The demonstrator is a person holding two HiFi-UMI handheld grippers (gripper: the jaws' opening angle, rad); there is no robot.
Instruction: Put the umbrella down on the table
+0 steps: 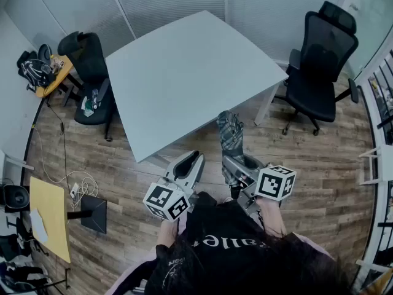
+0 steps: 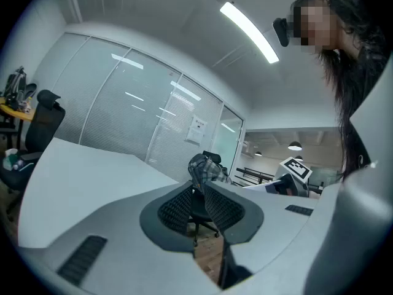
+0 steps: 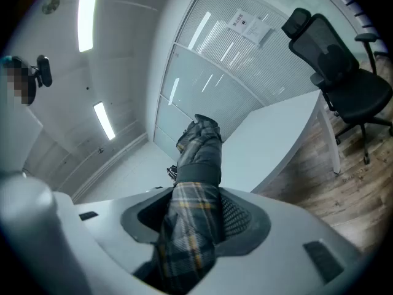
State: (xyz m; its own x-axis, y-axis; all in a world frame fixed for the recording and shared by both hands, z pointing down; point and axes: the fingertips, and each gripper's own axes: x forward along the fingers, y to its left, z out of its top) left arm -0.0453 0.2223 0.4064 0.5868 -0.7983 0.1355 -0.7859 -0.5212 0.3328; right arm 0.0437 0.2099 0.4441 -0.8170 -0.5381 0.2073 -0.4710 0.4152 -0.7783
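The umbrella [image 1: 231, 137] is not yet on the table [image 1: 184, 72].
We grip it, folded, in the right gripper [image 1: 238, 166], jaws pressed on its cloth, over the floor just beside the table's near edge; the left gripper [image 1: 186, 166] is closed and empty. We have yet to lay it down.

Cool, even indoor light, moderately bright; long white ceiling strip lamps [image 2: 249, 32] burn out to glare, and their streaks reflect on the frosted glass partition wall [image 2: 123, 103]; the pale grey square tabletop [image 1: 184, 72] is flatly lit; shadows on the brown wood-plank floor [image 1: 319, 158] are soft; all views bow strongly at the edges, both gripper views with dark corners; the folded grey plaid umbrella [image 3: 193, 226] blurs close to the lens.
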